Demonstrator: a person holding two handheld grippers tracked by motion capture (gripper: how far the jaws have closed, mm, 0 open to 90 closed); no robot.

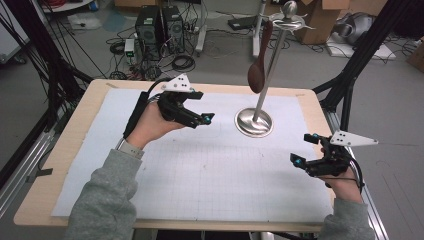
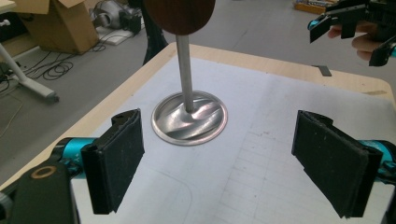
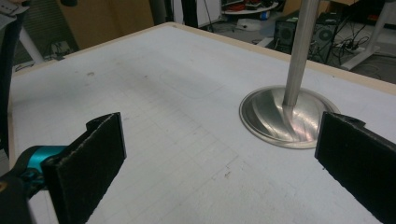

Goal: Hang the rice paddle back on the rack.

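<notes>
The left gripper (image 1: 201,107) is hovering in the upper left-centre of the high view with its fingers (image 2: 116,163) standing wide apart and gripping nothing; in the left gripper view they are framing the round steel base (image 2: 189,117) of the stand, which is sitting ahead of them on the white gridded mat (image 1: 200,170). The right gripper (image 1: 306,148) is waiting at the lower right of the high view, its fingers (image 3: 91,163) also spread open and empty. Between both grippers, in the upper centre of that view, the stand (image 1: 267,75) is rising tilted from its base, and the dark wooden spoon (image 1: 258,65) is hanging from its top, bowl downward, clear of the table (image 1: 90,100).
</notes>
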